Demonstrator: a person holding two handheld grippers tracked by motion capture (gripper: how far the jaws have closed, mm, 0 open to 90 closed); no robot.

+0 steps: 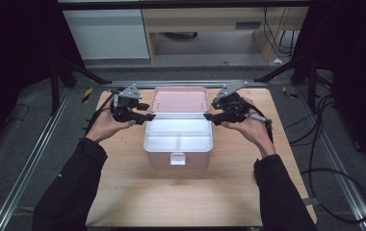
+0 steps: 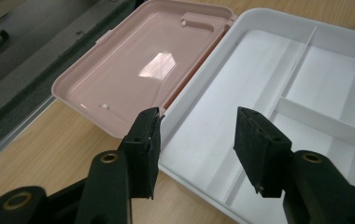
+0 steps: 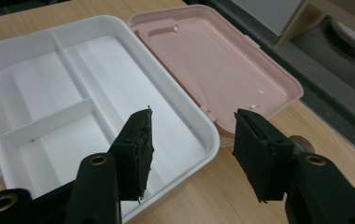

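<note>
Wooden desk (image 1: 181, 192) carries a pink box (image 1: 178, 161) between the 2 grippers, lid (image 1: 179, 99) open. Left gripper (image 1: 148, 117) and right gripper (image 1: 208, 116) each hover spread at a white tray (image 1: 178, 139) corner, pinching nothing.

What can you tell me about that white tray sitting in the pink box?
The white tray looks like smooth, glossy plastic with rounded corners. Thin dividers split it into one long compartment and two smaller ones, all empty. It sits level in the top of the pink box, whose lid is swung open behind. No jaw presses on it.
</note>
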